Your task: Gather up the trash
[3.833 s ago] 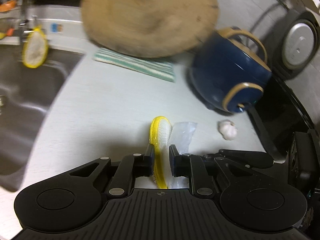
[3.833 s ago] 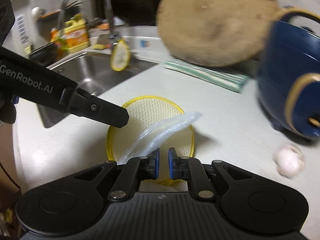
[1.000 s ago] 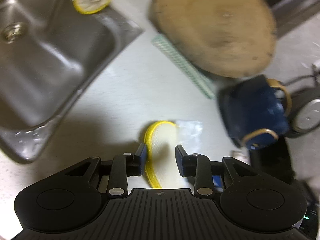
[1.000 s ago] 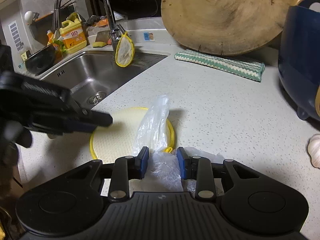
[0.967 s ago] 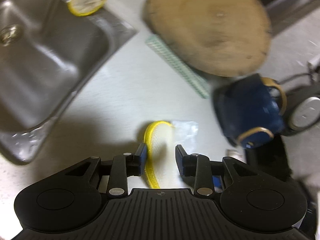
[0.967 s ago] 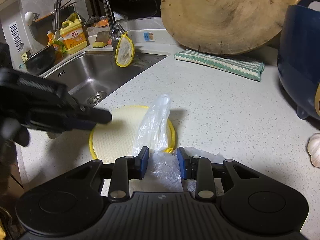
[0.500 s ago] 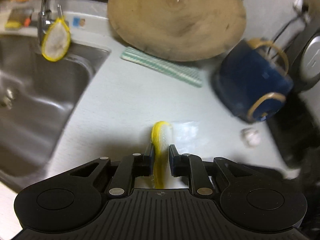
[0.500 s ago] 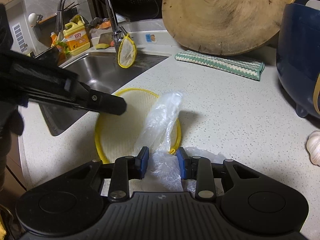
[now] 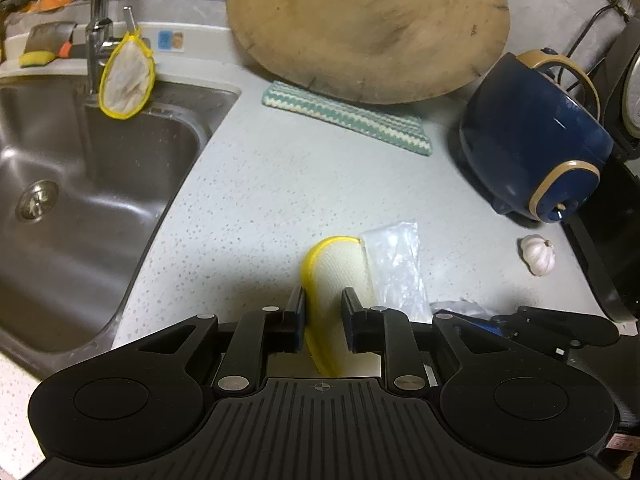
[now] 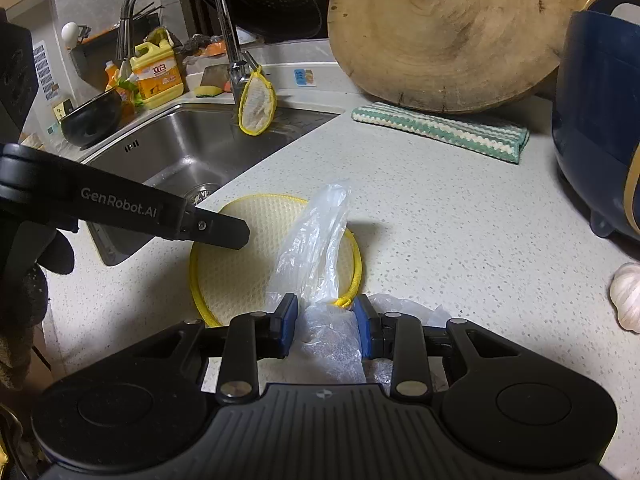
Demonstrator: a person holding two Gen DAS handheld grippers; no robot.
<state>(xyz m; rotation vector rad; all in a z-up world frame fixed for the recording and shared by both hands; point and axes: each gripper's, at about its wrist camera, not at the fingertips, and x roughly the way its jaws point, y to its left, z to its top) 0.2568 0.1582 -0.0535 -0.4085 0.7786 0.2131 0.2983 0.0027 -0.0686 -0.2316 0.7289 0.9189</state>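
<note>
A round yellow-rimmed mesh pad [image 10: 244,256] lies on the white counter, tilted up on its left side. It shows edge-on in the left wrist view [image 9: 340,268]. A clear plastic bag [image 10: 316,240] lies across the pad; it also shows in the left wrist view [image 9: 396,268]. My left gripper [image 9: 323,312] is open, its jaws apart on either side of the pad's rim. It shows from the side in the right wrist view [image 10: 216,232]. My right gripper [image 10: 325,324] is open around the near end of the bag.
A steel sink [image 9: 80,168] with a tap lies to the left, a mesh pouch [image 9: 126,76] hanging on it. A big round wooden board [image 9: 368,28], a striped cloth [image 9: 348,116], a blue pot [image 9: 532,140] and a garlic bulb [image 9: 538,254] stand behind and right.
My left gripper shut on the pad's rim half a second ago and has now opened again. The right gripper has stayed open around the bag. The pad's left side has come up.
</note>
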